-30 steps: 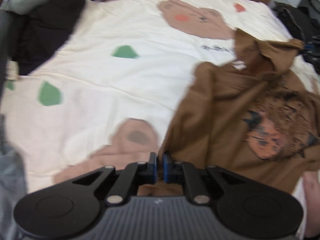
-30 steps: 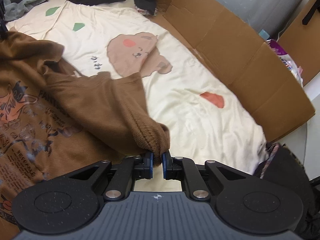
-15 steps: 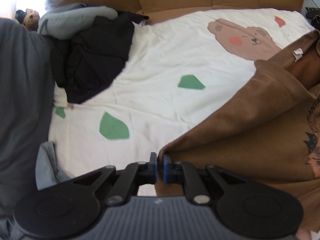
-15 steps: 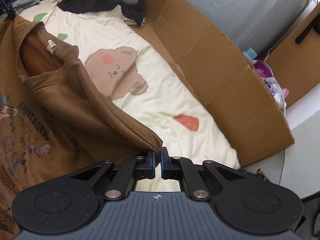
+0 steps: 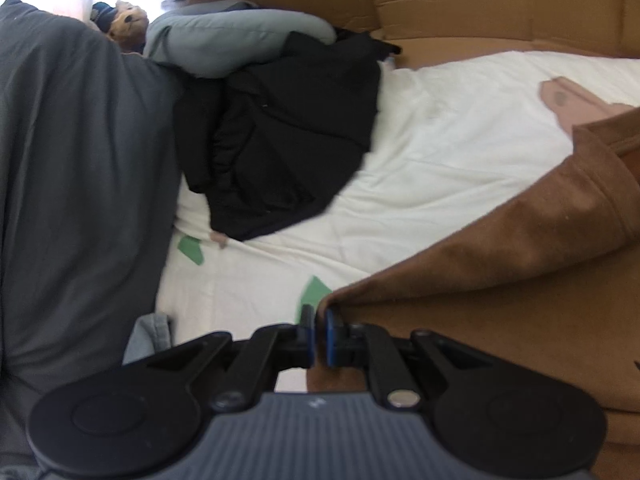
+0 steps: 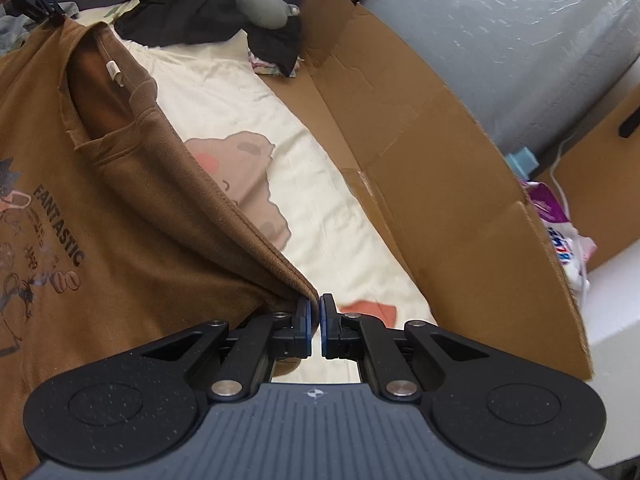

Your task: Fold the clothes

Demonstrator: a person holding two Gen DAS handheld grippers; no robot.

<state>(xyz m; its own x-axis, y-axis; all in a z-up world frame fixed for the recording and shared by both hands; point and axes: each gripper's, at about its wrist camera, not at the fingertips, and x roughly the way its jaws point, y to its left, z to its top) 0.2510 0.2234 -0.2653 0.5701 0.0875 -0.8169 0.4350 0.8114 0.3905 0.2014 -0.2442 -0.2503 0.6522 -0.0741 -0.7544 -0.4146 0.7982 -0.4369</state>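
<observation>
- Left wrist view: left gripper (image 5: 319, 326) pinches the brown sweatshirt (image 5: 500, 280) by an edge.
- Right gripper (image 6: 314, 316) clamps another edge, sweatshirt stretched above the bedsheet (image 6: 320, 208).
- Risk: thin bites, so a tug could slip the fabric free.

Home bedroom: cartoon-bear bedsheet (image 5: 440, 152), heaped clothes (image 5: 280, 152), plush toy (image 5: 124, 26).

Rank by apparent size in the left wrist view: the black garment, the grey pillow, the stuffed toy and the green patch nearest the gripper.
1. black garment
2. grey pillow, though it lies farther back, so the gap is unsure
3. stuffed toy
4. green patch, partly hidden and close in size to the toy
</observation>
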